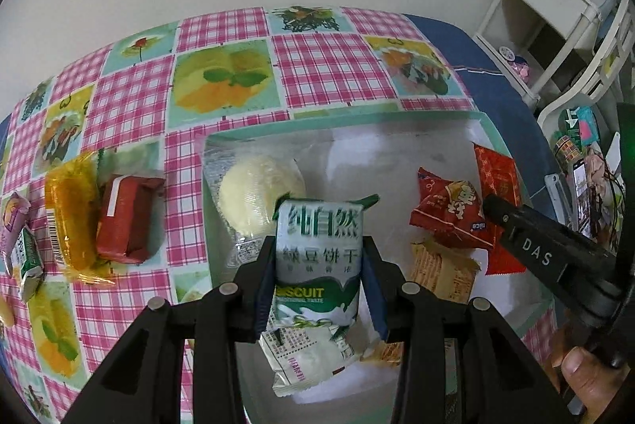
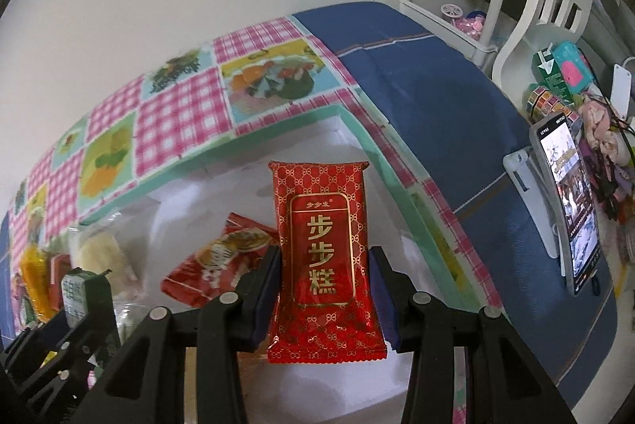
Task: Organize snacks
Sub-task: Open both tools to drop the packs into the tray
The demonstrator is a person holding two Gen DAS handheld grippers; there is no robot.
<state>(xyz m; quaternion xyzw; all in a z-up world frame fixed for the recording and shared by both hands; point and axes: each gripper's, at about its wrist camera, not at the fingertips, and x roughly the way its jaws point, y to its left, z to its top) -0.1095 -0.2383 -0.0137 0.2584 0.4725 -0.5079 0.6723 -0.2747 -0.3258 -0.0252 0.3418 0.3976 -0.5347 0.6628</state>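
Left wrist view: the left hand-held gripper (image 1: 317, 265) pinches a green-and-white biscuit pack (image 1: 318, 257) btwn both pads, pack upright, held over the white box (image 1: 397, 154) w/ mint-green rim. Inside the box: a pale round pastry in clear wrap (image 1: 258, 193) at left, a second white-green pack (image 1: 305, 356) directly below the held one, a red crinkled snack bag (image 1: 448, 213) at right, a tan wafer pack (image 1: 440, 273) just under it. The right hand-held gripper's black body (image 1: 547, 253) enters from the right edge, w/ a red gold-patterned pack (image 1: 498, 178) at its tip. On the checked cloth of the desk (image 1: 325, 66), left of the box: a dark-red wrapped bar (image 1: 127, 217) touching an orange-wrapped cake (image 1: 71, 217); further left, a purple sachet (image 1: 14, 221) and a small green pack (image 1: 27, 261).

Right wrist view: the right hand-held gripper (image 2: 323, 289) is closed on the red gold-patterned pack (image 2: 323, 257), upright, both pads against its sides, over the white box (image 2: 246, 146) near its right wall. Red crinkled snack bag (image 2: 222, 261) lies on the box floor, behind-left of the pack. Left hand-held gripper (image 2: 79, 309) at lower left w/ the biscuit pack (image 2: 79, 293). A phone on a stand (image 2: 567, 201) sits on the blue cloth (image 2: 436, 106) at right.
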